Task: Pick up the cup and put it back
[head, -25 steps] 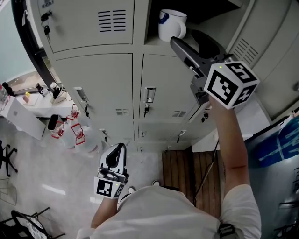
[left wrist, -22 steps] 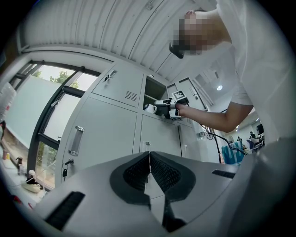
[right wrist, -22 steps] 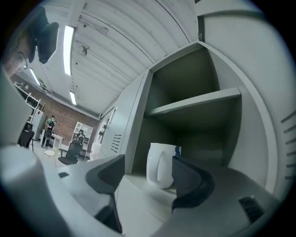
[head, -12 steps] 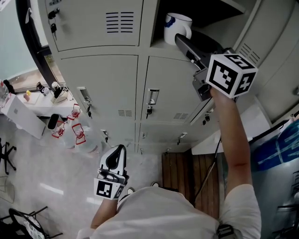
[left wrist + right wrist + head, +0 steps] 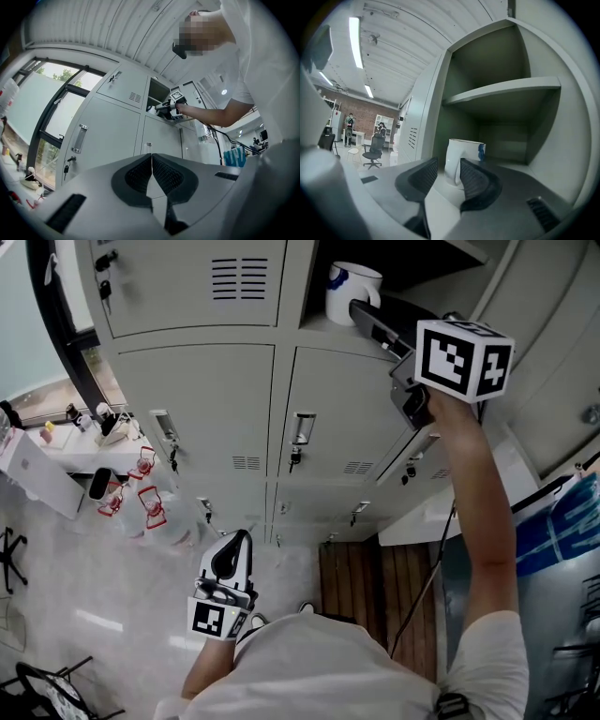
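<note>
Left tongs [image 5: 151,159], held low before the lockers [image 5: 197,399]: shut tight, holding nothing. Right tongs [image 5: 449,165], raised to the open locker compartment [image 5: 543,140]: about half open, jaws just closing, tips either side of the cup [image 5: 465,154], contact not evident. The cup is white with a blue mark and stands upright on the compartment floor, under the shelf [image 5: 501,91].

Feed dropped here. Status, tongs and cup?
Right tongs closing on cup, no grip yet. Cup upright in open locker. Left tongs shut, empty. Path clear.
</note>
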`<state>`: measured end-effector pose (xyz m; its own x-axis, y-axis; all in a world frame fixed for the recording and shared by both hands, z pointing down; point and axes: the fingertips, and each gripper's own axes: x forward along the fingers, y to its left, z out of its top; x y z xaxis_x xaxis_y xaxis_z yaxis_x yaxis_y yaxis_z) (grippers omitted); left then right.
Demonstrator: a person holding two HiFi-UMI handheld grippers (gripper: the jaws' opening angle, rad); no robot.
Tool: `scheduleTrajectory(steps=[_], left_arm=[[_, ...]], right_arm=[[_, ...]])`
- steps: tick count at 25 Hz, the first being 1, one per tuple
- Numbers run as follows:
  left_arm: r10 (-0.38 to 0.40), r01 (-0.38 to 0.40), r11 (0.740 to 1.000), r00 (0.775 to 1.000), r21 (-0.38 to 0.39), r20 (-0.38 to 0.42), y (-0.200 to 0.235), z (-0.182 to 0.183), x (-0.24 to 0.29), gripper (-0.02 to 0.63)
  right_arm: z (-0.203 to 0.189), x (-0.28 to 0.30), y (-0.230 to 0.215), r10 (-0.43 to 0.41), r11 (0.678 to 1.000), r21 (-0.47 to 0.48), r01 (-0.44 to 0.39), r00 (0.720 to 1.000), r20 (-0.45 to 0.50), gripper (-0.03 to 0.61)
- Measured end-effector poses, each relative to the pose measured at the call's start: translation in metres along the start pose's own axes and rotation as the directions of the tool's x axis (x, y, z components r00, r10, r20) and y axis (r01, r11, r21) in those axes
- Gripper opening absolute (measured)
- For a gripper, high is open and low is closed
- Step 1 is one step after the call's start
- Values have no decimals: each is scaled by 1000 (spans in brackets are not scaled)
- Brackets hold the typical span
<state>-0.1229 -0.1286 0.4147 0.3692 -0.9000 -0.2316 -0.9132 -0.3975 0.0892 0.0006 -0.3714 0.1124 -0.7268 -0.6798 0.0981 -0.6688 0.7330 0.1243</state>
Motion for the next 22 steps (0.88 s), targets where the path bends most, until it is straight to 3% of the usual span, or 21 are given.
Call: scheduleTrajectory(steps=[10,16,22], left_arm=[[-31,31,999,1000,-25,2,3,-1,-8,25],[-46,46,998,999,-35,0,7,0,-13,25],[-55,55,998,998,-37,-2,8,2,-17,25]], right_arm=[[-1,14,-2,-48,999,9,49,997,-63,93],[0,13,6,41,991,131,-39,999,-8,71],[1,12,9,68,984,162,-73,997,35,69]])
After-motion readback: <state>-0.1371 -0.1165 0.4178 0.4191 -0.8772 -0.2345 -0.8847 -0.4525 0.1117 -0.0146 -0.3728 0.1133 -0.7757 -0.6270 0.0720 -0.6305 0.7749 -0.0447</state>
